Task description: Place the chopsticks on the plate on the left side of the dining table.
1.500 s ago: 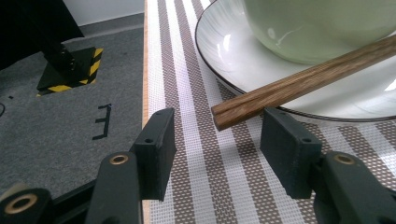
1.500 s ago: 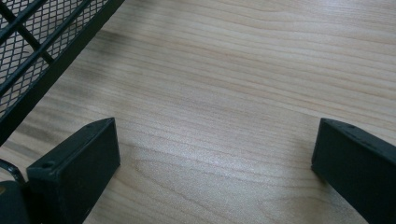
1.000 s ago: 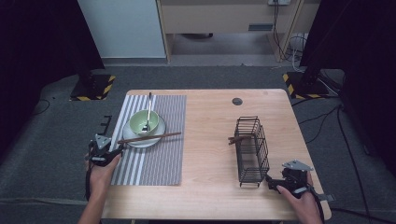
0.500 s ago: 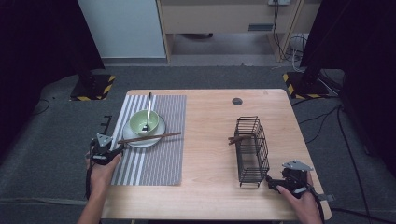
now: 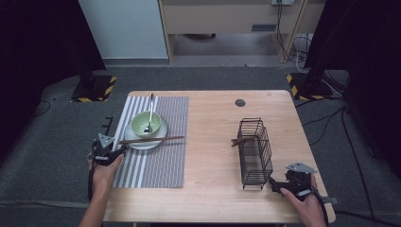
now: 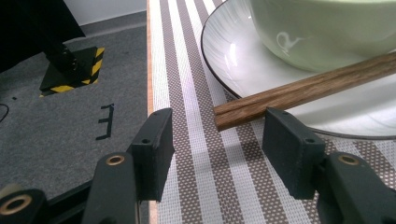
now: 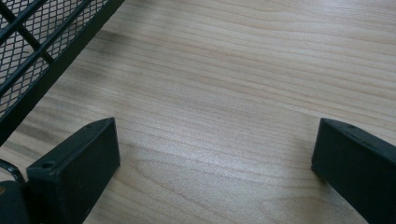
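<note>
A pale green bowl (image 5: 144, 124) stands on a white plate (image 5: 158, 137) on a striped placemat (image 5: 156, 161), with a spoon (image 5: 151, 111) resting in it. A pair of brown chopsticks (image 5: 153, 139) lies across the plate's near rim. My left gripper (image 5: 115, 150) is at the mat's left edge. In the left gripper view it (image 6: 220, 129) stands open, and the chopsticks' (image 6: 303, 86) blunt ends lie just ahead between the jaws, untouched by the pads. My right gripper (image 5: 275, 182) is open at the near right, over bare wood (image 7: 219, 140).
A black wire basket (image 5: 255, 149) stands right of centre, with a brown stick-like thing (image 5: 238, 140) poking from its left side; its corner (image 7: 42, 51) is close to my right gripper. A small dark disc (image 5: 240, 102) lies near the far edge. The table (image 5: 208, 123) ends just left of the mat.
</note>
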`<state>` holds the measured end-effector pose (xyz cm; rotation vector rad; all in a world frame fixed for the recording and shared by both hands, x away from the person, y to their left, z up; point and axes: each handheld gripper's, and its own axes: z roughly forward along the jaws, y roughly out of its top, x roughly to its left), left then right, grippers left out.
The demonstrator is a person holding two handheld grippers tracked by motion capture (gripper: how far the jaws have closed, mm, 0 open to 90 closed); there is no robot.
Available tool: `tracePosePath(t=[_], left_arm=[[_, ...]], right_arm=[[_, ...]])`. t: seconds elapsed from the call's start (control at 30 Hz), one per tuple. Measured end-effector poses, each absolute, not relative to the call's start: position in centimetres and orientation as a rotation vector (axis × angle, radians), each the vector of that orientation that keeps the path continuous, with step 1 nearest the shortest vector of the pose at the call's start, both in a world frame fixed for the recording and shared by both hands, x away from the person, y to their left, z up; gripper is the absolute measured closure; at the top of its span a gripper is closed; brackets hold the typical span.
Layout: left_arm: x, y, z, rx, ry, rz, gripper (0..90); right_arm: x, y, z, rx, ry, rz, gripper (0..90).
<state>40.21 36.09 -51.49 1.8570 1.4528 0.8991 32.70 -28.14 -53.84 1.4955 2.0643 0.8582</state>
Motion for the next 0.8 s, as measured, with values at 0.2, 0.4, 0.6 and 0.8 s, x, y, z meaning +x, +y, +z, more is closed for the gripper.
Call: tracePosePath(t=[0.2,0.4,0.6,0.8], left_arm=[[40.41,36.25,-51.65,1.844,1.459,0.902,43.0],[40.51,36.41,-51.75,1.837,1.467,0.908,43.0],[40.65,36.46,-51.85,1.832,1.470,0.909,42.9],[40.75,36.62,-51.95,1.816,1.479,0.896,42.9]], right_arm=[[32.70,-28.13,-53.84,1.496,2.064,0.858,1.0],[32.69,-28.13,-53.84,1.497,2.065,0.858,1.1],[32.70,-28.13,-53.84,1.496,2.064,0.858,1.0],[32.70,-28.13,-53.84,1.496,2.064,0.858,1.0]])
